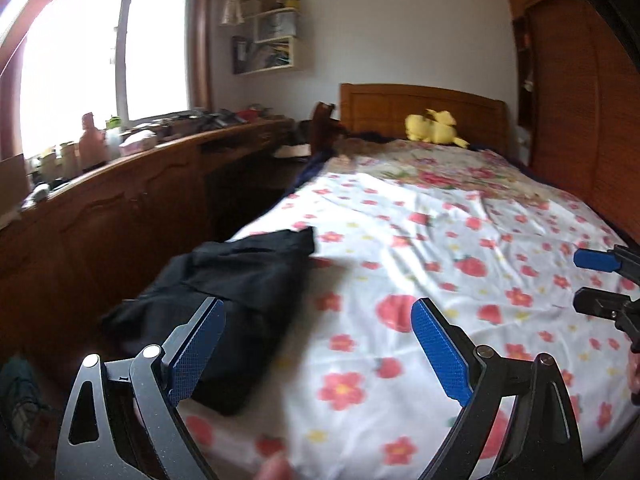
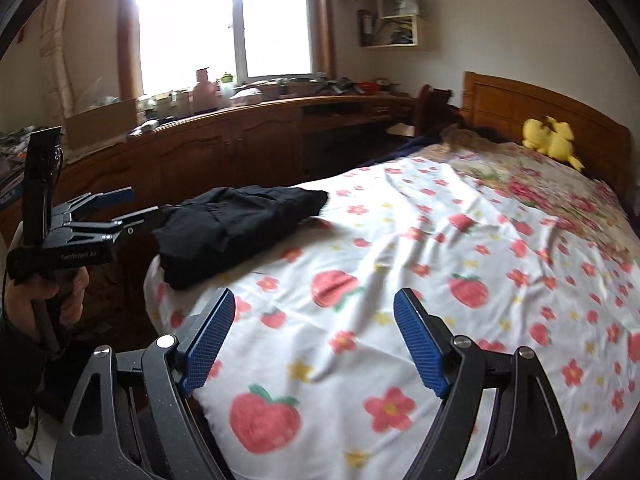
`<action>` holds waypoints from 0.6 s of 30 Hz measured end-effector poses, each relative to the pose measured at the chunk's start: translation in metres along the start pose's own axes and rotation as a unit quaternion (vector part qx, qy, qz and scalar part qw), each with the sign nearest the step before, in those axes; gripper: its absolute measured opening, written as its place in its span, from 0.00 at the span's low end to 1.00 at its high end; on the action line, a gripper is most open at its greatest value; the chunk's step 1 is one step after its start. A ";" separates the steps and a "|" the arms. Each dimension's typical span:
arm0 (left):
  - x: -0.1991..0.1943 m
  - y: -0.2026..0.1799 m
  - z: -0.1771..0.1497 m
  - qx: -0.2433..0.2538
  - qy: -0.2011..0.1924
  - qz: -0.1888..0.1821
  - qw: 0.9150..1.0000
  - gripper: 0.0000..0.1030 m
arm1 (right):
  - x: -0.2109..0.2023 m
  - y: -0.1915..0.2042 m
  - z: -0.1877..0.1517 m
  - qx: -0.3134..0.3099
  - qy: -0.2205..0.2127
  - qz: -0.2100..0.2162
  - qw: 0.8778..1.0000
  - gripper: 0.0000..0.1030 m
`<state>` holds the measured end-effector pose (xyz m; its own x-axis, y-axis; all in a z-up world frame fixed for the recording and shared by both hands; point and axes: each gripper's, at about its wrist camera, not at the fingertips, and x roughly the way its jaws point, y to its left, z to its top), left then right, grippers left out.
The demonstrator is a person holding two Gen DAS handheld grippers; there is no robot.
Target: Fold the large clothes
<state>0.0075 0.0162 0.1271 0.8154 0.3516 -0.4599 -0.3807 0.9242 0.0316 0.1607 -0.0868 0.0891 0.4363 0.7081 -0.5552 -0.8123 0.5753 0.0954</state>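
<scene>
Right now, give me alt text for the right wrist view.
A folded black garment lies at the near left corner of a bed with a strawberry-and-flower sheet. The right gripper hangs above it, jaws open and empty; the left gripper is beside the garment.

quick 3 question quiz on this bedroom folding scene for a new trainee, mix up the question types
1. True or false: the black garment lies bunched near the window-side edge of the bed.
2. What is between the fingers of the right gripper? A) the black garment B) nothing C) the yellow plush toy
3. Fill in: the left gripper is ____ (open/shut).

Key
1. True: it sits on the flowered sheet by the edge facing the wooden cabinets.
2. B: its blue pads stand apart over bare sheet.
3. Open: nothing is held.
</scene>
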 end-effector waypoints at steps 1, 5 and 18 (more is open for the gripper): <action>0.001 -0.008 0.001 0.003 0.003 -0.006 1.000 0.92 | -0.005 -0.004 -0.004 0.003 -0.002 -0.007 1.000 0.80; 0.003 -0.036 0.002 0.014 0.011 -0.045 0.999 0.92 | -0.027 -0.023 -0.020 0.020 -0.006 -0.032 0.999 0.80; 0.006 -0.138 -0.009 0.067 0.025 -0.116 0.991 0.92 | -0.101 -0.095 -0.109 0.091 0.000 -0.140 0.986 0.80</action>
<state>0.0610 -0.1102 0.1115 0.8499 0.1224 -0.5126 -0.1214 0.9920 0.0356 0.1517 -0.2577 0.0465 0.6329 0.5109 -0.5817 -0.5769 0.8123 0.0858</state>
